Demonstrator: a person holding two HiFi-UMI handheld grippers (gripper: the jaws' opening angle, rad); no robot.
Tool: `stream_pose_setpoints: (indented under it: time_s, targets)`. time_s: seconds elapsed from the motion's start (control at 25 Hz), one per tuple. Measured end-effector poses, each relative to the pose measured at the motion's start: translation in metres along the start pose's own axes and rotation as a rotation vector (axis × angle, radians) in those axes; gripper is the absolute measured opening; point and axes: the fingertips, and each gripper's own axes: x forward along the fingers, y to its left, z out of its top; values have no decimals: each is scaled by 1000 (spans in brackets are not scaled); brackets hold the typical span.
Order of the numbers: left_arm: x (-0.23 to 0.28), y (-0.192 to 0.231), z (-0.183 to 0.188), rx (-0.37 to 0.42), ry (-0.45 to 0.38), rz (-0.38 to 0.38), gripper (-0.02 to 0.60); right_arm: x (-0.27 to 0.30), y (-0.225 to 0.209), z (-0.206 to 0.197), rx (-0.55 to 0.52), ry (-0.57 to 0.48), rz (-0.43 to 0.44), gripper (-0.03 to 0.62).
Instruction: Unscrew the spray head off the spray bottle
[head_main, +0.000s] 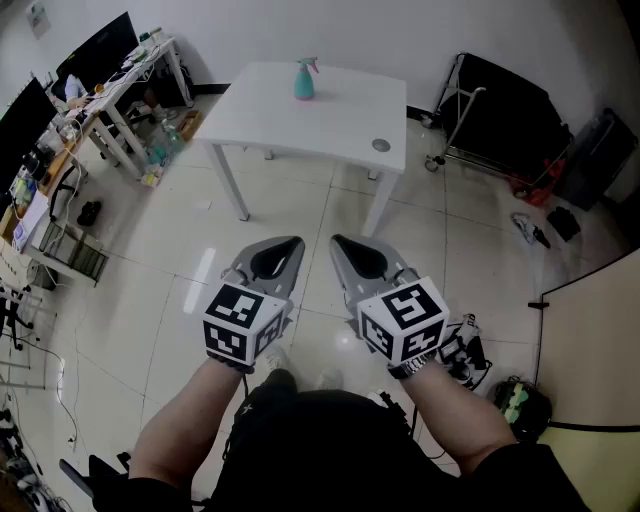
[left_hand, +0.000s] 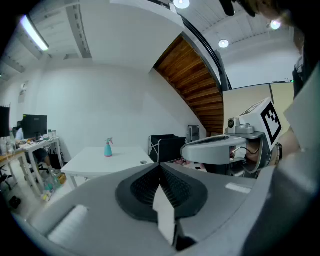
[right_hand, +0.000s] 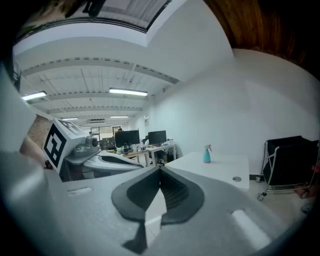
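Observation:
A small teal spray bottle (head_main: 305, 80) with its spray head on stands upright on the far side of a white table (head_main: 330, 125). It also shows far off in the left gripper view as the bottle (left_hand: 108, 148) and in the right gripper view as the bottle (right_hand: 206, 154). My left gripper (head_main: 296, 240) and right gripper (head_main: 335, 239) are held side by side over the floor, well short of the table. Both are shut with nothing between the jaws.
A cluttered desk (head_main: 110, 85) with monitors runs along the left wall. A black folding cart (head_main: 500, 110) stands right of the table. Bags and cables (head_main: 520, 400) lie on the floor at the lower right. Tiled floor lies between me and the table.

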Motion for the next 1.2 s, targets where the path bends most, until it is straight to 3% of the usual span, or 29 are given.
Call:
stream_pose_setpoints:
  time_s: [0.56,1.2]
  targets:
    - [14,27,4,-7,-15,-3,12,29,-12,5,-13,7,-17,-9]
    - [42,98,16,-25,-26,-30,12,101,-25,23,-33,30,-45,-9]
